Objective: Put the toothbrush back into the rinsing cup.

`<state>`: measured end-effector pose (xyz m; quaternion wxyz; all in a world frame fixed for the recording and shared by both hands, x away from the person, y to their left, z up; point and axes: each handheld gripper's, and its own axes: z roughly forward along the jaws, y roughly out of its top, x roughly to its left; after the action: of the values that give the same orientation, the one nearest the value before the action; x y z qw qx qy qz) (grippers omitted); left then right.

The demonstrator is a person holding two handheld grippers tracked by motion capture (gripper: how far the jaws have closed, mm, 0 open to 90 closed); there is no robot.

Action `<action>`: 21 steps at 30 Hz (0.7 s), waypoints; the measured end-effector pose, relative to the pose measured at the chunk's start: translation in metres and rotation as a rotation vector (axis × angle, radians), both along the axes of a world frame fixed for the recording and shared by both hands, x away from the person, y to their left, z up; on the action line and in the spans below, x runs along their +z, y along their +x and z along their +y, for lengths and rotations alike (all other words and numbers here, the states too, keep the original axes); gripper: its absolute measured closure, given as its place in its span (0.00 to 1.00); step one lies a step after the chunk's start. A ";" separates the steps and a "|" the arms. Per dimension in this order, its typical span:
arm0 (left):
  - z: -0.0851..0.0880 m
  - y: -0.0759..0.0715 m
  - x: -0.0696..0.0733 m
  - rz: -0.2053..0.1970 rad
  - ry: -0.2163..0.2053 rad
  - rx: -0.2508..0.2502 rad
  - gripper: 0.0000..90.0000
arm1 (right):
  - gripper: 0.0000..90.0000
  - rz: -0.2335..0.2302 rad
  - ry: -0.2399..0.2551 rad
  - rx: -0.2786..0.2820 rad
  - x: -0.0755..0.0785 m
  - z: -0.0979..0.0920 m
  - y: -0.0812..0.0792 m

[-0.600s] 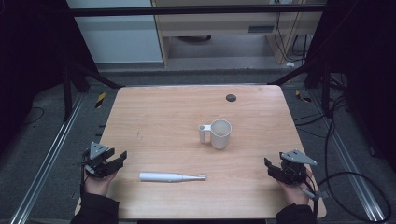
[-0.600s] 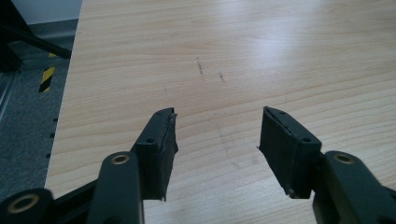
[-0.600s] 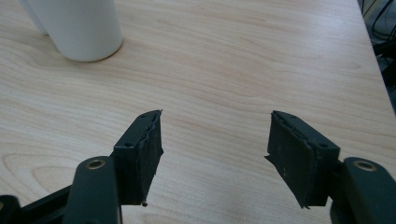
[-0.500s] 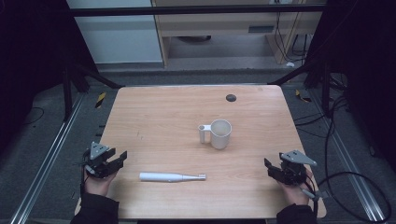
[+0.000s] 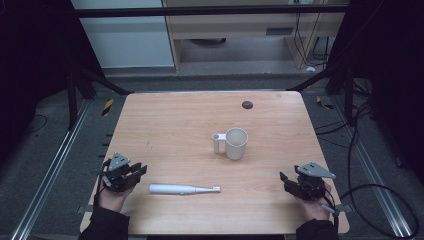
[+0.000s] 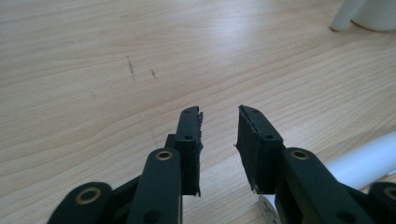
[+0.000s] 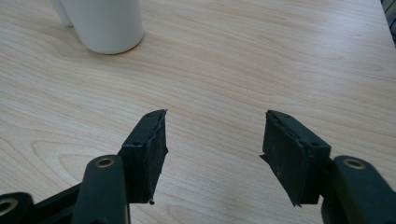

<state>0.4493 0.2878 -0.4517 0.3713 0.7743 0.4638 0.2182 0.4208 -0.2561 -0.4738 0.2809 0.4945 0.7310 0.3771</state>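
Nothing looked started. The toothbrush (image 5: 184, 189) lay flat near the table's (image 5: 170, 120) front edge, left of middle, untouched. The mug (image 5: 235, 143) stood upright and empty just right of the table's centre, well apart from it. The left gripper (image 5: 131, 172) rested at the front left corner, jaws parted and empty; the right gripper (image 5: 291, 183) at the front right corner, spread wider, likewise empty. Everything remained to do, I judged.

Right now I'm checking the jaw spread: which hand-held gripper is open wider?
The right hand-held gripper: its jaws stand far apart, while the left hand-held gripper shows a narrower gap.
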 end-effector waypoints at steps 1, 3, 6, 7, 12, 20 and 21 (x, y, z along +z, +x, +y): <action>-0.002 0.000 0.000 0.004 0.004 -0.008 0.80 | 0.44 -0.002 -0.004 0.002 0.000 0.000 0.000; -0.007 0.001 -0.001 0.014 0.013 -0.027 0.83 | 0.44 -0.001 -0.007 0.008 0.000 0.001 0.000; -0.012 0.002 -0.002 0.027 0.019 -0.055 0.87 | 0.45 0.004 -0.006 0.011 -0.001 0.002 0.000; -0.014 0.003 -0.003 0.032 0.025 -0.064 0.88 | 0.45 0.006 -0.006 0.012 -0.001 0.003 0.000; -0.025 0.004 -0.009 0.078 0.047 -0.114 0.94 | 0.45 0.016 -0.019 0.022 -0.003 0.004 0.001; -0.035 0.005 -0.014 0.129 0.084 -0.175 0.98 | 0.45 0.025 -0.038 0.026 -0.005 0.005 0.002; -0.035 0.005 -0.014 0.134 0.085 -0.177 0.98 | 0.45 0.027 -0.037 0.024 -0.005 0.005 0.002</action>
<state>0.4539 0.2526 -0.4660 0.3239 0.8401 0.4078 0.1519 0.4226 -0.2512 -0.4785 0.2758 0.4856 0.7472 0.3602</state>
